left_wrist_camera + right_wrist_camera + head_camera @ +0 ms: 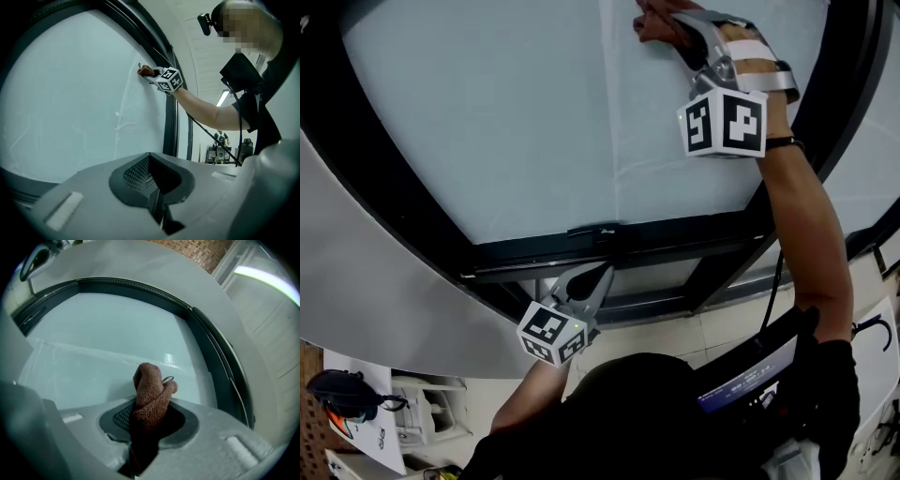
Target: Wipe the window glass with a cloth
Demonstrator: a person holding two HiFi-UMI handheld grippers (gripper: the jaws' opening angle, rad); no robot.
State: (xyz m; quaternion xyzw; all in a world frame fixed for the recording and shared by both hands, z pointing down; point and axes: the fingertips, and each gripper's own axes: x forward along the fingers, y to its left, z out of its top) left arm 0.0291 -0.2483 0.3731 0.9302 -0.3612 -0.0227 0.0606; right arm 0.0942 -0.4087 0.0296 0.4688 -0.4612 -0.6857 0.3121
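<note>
The window glass [506, 112] is a pale frosted pane in a black frame [609, 246]. My right gripper [661, 21] is raised high against the glass and shut on a brown cloth [149, 397], whose bunched end presses on the pane. That cloth [652, 23] shows at the head view's top edge, and again, small, as the cloth [146, 71] in the left gripper view. My left gripper [595, 281] hangs low by the bottom frame rail, shut, with nothing between its jaws [157, 206].
A faint vertical seam [614, 141] and streaks run down the glass. A grey curved wall panel [366, 281] borders the window on the left. Below left lie papers and a dark headset [342, 394]. A cable [773, 291] hangs by my right arm.
</note>
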